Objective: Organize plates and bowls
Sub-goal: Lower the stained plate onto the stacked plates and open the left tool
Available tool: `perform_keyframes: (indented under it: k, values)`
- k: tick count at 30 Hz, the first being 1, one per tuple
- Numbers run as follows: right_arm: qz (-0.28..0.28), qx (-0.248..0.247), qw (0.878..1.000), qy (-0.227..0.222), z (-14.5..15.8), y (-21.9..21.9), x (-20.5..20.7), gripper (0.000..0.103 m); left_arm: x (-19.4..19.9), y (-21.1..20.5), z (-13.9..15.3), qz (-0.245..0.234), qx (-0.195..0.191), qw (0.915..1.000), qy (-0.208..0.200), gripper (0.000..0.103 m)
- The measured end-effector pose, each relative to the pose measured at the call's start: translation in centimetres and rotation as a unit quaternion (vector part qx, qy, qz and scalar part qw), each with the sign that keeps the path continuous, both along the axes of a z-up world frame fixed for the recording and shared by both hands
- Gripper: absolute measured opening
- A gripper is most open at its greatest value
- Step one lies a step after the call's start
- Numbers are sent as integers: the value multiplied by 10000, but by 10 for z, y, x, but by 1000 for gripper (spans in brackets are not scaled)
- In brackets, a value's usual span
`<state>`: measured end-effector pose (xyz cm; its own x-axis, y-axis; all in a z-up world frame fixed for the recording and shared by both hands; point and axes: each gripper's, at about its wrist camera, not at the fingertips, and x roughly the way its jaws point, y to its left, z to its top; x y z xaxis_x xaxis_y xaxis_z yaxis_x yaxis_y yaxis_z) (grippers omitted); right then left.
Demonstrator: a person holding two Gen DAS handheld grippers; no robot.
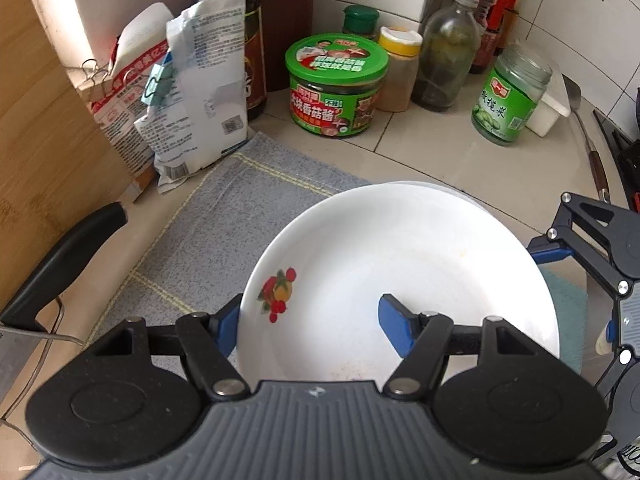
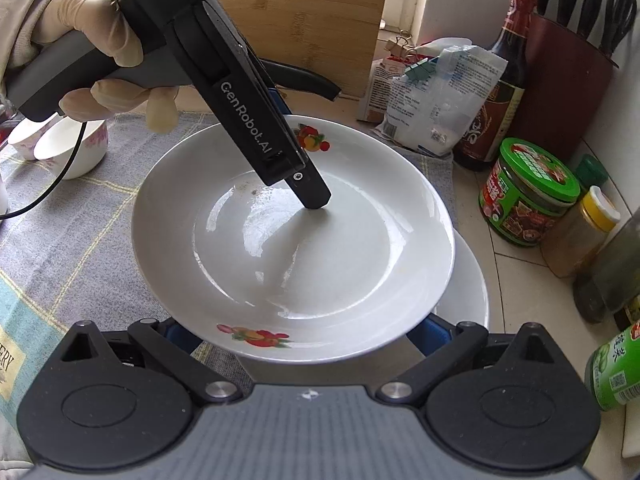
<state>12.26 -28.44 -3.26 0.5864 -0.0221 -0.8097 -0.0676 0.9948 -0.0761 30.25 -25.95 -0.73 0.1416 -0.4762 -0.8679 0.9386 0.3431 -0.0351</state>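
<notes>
A white deep plate (image 1: 400, 264) with fruit decals is held above the grey cloth (image 1: 224, 216). My left gripper (image 1: 310, 316) is shut on its rim, one blue finger inside the plate and the other outside. In the right wrist view the left gripper's inner finger (image 2: 316, 200) presses into the plate (image 2: 296, 248). My right gripper (image 2: 304, 332) stands open at the opposite rim, its blue fingers wide apart and their tips hidden under the plate. A second white plate (image 2: 468, 280) lies beneath, offset to the right. Two white bowls (image 2: 72, 148) sit at the far left.
Green-lidded jars (image 1: 336, 88), sauce bottles (image 1: 444, 64) and clipped bags (image 1: 192, 92) crowd the tiled counter's back. A wooden cutting board (image 1: 44, 132) leans at the left with a black knife handle (image 1: 60, 264) beside it. A dark red knife block (image 2: 568, 80) stands in the corner.
</notes>
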Motion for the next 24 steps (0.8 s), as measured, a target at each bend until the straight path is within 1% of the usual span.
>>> perform_keyframes:
  k: [8, 13, 24]
  values:
    - [-271, -5, 9996, 54, -4, -10, -12, 103, -11, -17, -6, -218, -15, 9998, 0, 69]
    - [-403, 111, 9991, 78, -4, -14, -15, 103, -14, -24, -10, -298, -10, 9996, 13, 69]
    - [-484, 221, 9985, 93, -4, -18, -17, 103, -18, -31, -11, -367, -12, 9993, -67, 70]
